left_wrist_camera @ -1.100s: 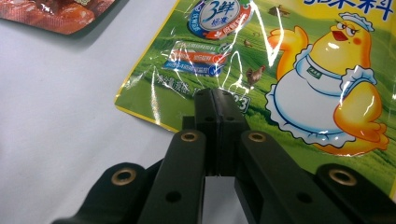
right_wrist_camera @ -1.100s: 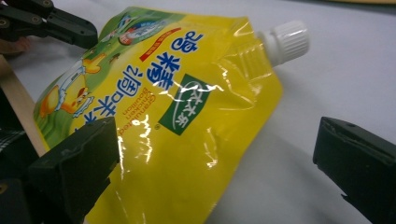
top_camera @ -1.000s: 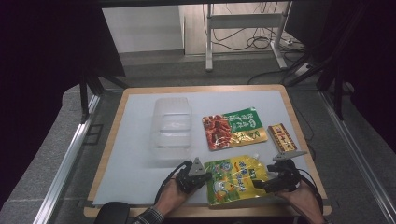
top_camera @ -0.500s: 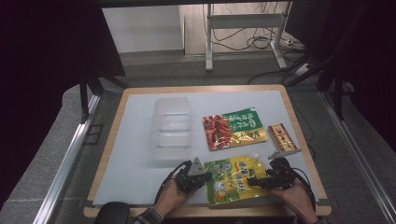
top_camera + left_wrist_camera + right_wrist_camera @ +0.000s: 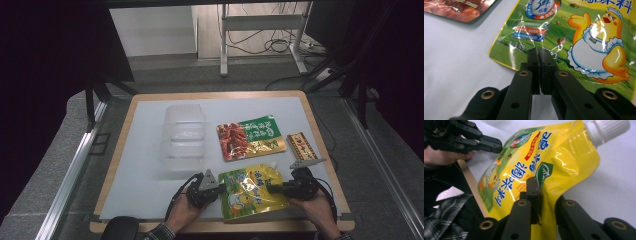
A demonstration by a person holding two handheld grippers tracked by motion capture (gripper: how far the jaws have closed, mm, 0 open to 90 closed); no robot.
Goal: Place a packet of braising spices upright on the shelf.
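Both grippers pinch the yellow spout pouch (image 5: pixel 252 192) — left gripper (image 5: pixel 539 53) clamped on its edge, right gripper (image 5: pixel 537 185) (jaws just closing) clamped opposite.

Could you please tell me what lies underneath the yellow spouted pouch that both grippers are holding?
The yellow spouted pouch lies on the white mat; bare mat shows around its edges. The left gripper and right gripper are shut on its two sides. What lies directly beneath its middle is covered.
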